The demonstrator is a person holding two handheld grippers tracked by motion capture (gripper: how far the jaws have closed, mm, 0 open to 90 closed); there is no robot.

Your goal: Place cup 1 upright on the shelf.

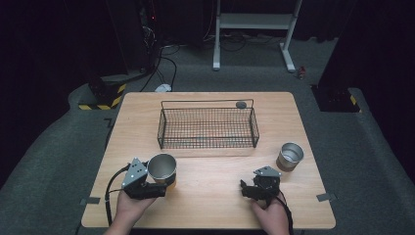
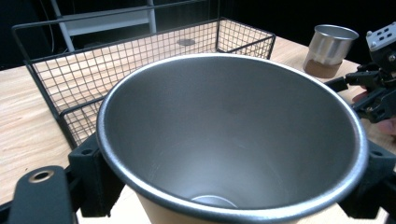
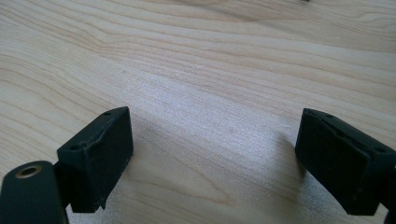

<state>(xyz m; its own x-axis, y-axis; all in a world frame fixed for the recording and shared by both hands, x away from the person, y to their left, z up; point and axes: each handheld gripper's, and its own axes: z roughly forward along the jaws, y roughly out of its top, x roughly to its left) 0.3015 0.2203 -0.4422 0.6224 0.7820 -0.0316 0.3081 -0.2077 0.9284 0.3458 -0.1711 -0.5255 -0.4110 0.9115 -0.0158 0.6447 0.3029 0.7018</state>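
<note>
A steel cup (image 1: 162, 166) with a tan lower band stands at the table's front left. My left gripper (image 1: 157, 185) is shut on it, and in the left gripper view my left gripper (image 2: 231, 186) has a black jaw on either side of the cup (image 2: 224, 135), which is empty inside. Whether the cup rests on the wood or hangs just above it I cannot tell. A second steel cup (image 1: 290, 155) (image 2: 329, 44) stands upright at the right. My right gripper (image 1: 248, 189) (image 3: 215, 158) is open over bare wood at the front right, nothing between its jaws.
A black wire basket (image 1: 159, 132) (image 2: 60, 79) sits mid-table, behind both cups. A small grey disc (image 1: 241, 104) (image 2: 186, 42) lies by its far right corner. The wooden table (image 1: 215, 196) ends close to my hands. A white frame (image 1: 254, 22) stands on the floor beyond.
</note>
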